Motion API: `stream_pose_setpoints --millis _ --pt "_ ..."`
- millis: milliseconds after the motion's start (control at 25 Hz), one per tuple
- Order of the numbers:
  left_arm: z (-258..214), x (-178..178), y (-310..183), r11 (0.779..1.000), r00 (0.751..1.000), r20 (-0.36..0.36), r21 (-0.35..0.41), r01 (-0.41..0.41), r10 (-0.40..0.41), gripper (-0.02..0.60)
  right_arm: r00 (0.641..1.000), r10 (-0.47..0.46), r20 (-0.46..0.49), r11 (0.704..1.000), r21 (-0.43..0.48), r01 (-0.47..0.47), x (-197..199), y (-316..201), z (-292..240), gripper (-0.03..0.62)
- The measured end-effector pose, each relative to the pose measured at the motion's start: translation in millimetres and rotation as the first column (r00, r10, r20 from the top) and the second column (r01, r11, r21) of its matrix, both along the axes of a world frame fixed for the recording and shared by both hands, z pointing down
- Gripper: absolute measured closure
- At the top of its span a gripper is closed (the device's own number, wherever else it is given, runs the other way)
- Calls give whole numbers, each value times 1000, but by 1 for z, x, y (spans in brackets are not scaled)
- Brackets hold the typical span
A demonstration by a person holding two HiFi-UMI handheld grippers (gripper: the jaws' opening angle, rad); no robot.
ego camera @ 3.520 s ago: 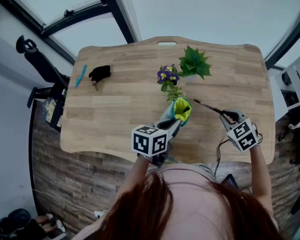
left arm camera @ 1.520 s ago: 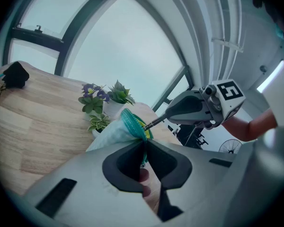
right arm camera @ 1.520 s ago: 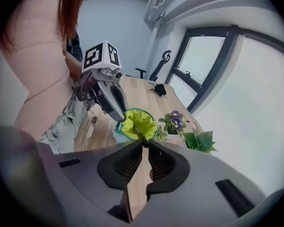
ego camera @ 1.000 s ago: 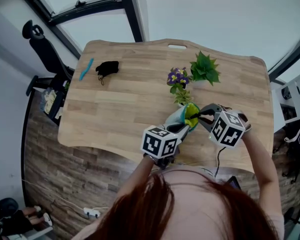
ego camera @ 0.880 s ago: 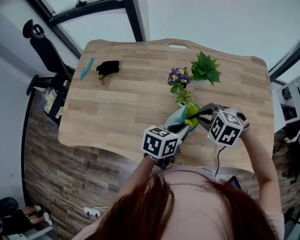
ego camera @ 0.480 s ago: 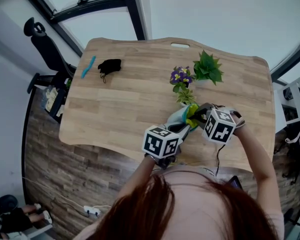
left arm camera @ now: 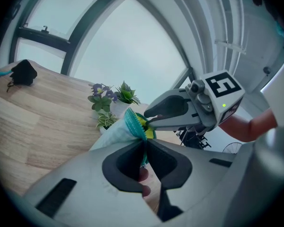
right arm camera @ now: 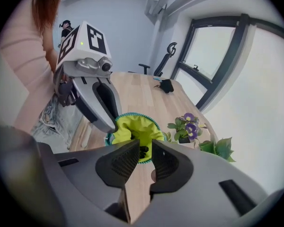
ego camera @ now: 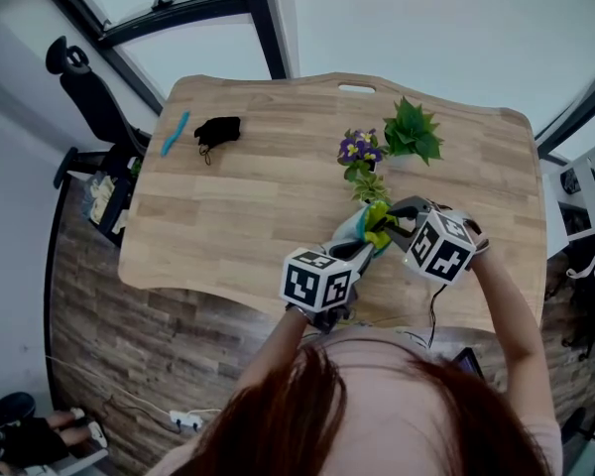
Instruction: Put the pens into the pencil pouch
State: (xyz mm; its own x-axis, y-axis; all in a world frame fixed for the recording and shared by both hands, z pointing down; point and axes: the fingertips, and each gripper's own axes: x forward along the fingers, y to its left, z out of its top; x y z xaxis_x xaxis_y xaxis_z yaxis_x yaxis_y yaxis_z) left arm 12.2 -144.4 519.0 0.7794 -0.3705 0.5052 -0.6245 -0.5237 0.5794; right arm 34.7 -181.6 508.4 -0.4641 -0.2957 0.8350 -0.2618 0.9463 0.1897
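Pencil pouch (right arm camera: pixel 135 126) raised over the table (ego camera: pixel 248 186), its teal rim pinched in my left gripper (left arm camera: pixel 144 144), jaws nearly together on the fabric. My right gripper (right arm camera: pixel 143 145) grips a dark pen (right arm camera: pixel 142 151) in narrow jaws, its tip inside the lime-lined mouth. Best approach: hold the mouth steady, push the pen deeper, then release.

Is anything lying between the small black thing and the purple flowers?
No. The head view shows only bare light wooden tabletop between the small black object and the purple-flowered potted plant.
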Motion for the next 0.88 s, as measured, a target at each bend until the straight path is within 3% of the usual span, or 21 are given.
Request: stream_pose_setpoints --millis 240,480,880 --pt "2 -11 -3 999 999 16 11 32 -33 556 973 176 150 982 37 -183 5 -5 -19 525" --pt "2 -20 -2 1000 999 27 7 30 -30 508 927 303 220 942 79 -326 11 0 -26 544" --pt "5 -37 7 1000 999 37 3 8 -8 451 781 492 384 815 113 -569 11 15 -47 557"
